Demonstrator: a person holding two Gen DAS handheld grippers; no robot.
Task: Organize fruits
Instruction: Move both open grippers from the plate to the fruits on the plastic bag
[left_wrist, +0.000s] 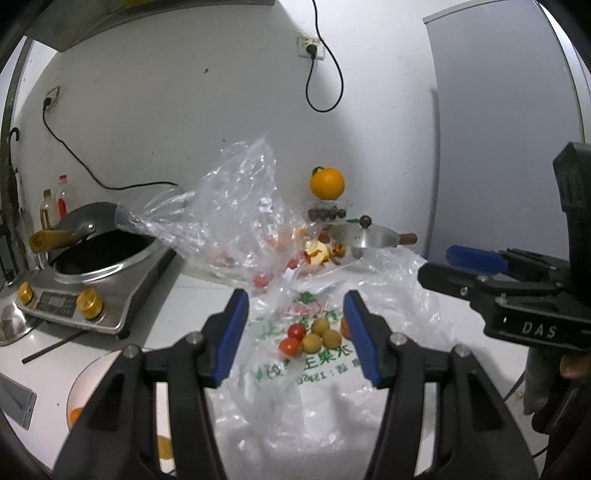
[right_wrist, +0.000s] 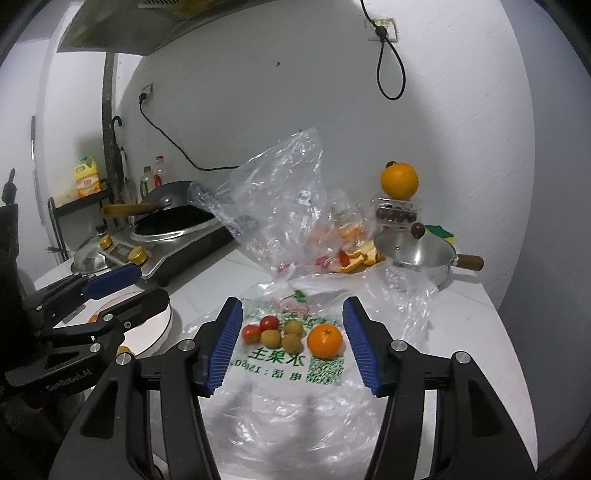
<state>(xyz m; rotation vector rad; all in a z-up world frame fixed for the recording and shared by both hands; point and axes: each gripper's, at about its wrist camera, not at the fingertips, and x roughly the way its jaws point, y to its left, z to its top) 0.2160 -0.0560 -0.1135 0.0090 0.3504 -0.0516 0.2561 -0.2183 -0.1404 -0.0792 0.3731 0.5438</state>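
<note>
Both tongs, left (left_wrist: 295, 332) and right (right_wrist: 291, 343), are held apart and empty above the worktop (right_wrist: 461, 317). The fruits (right_wrist: 291, 334) are gathered on a flattened bag (right_wrist: 295, 398), perhaps for sorting; a plate (right_wrist: 155, 328) waits at nine o'clock.

Both grippers hang side by side, tilted slightly downward. The left gripper (left_wrist: 295, 334) has its blue pads (left_wrist: 232, 334) parted, nothing pinched between them. The right gripper (right_wrist: 291, 341) is just the same, jaws apart and gripping nothing. A hand (left_wrist: 574, 365) shows beneath the right gripper's body.
</note>
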